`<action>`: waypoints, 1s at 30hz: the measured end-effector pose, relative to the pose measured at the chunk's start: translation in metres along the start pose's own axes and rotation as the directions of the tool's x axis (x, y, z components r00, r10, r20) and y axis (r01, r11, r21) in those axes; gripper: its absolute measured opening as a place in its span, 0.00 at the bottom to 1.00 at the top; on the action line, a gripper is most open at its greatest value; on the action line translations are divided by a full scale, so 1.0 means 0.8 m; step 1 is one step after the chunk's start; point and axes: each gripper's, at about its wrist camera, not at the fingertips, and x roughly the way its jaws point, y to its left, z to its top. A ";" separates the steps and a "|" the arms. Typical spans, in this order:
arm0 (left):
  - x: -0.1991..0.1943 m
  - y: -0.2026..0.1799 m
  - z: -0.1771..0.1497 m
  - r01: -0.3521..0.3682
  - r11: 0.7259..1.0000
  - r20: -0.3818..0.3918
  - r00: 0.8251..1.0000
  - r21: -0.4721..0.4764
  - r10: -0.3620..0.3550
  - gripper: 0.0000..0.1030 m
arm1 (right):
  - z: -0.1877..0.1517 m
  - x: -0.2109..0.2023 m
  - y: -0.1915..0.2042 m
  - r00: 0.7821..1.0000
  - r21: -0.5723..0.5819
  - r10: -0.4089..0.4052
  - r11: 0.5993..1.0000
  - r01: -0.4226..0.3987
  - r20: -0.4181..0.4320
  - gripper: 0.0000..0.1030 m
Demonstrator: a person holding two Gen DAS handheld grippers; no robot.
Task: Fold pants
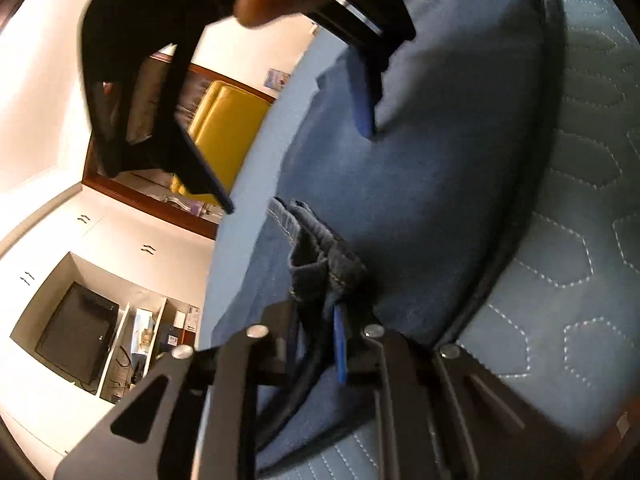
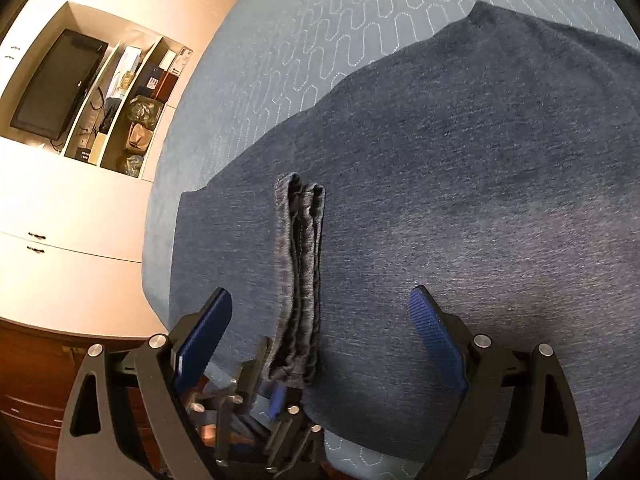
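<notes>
Denim pants point(image 2: 440, 180) hem pinched in left hand-held gripper point(image 1: 320, 344), right hand-held gripper point(image 2: 320, 320) wide

Pants point(image 2: 440, 184): dark blue denim, matt, rough heathered weave; bunched hem point(image 2: 298, 280) between the right gripper point(image 2: 322, 336) fingers shows thick stitched seams, pale thread. Bed cover point(image 2: 304, 40) beyond the fingers: light blue quilted cloth, matt, white stitch pattern. Right gripper frame: matt black plastic w/ shiny metal screw heads; finger pads point(image 2: 434, 336) blue, ribbed, rubbery-looking. Left gripper point(image 1: 320, 320): same black matt plastic, blue pad, bright metal bolts. Cabinet point(image 2: 72, 216) left of the fingers: smooth pale panels, slight sheen. TV screen point(image 2: 56, 84): glossy black.
</notes>
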 end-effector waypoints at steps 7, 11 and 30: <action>-0.012 0.056 -0.001 0.039 0.974 0.028 0.999 -0.222 -0.033 0.13 | 0.021 0.010 -0.016 0.990 0.127 0.115 0.986 -0.104 -0.082 0.84; -0.017 0.078 0.001 0.056 0.959 0.037 0.998 -0.277 -0.048 0.13 | 0.021 0.034 -0.005 0.957 0.184 0.239 0.961 -0.208 -0.166 0.84; -0.050 0.015 0.067 0.101 0.980 0.128 0.989 -0.169 -0.079 0.10 | 0.067 -0.005 0.005 0.997 -0.126 0.079 0.989 -0.079 -0.004 0.11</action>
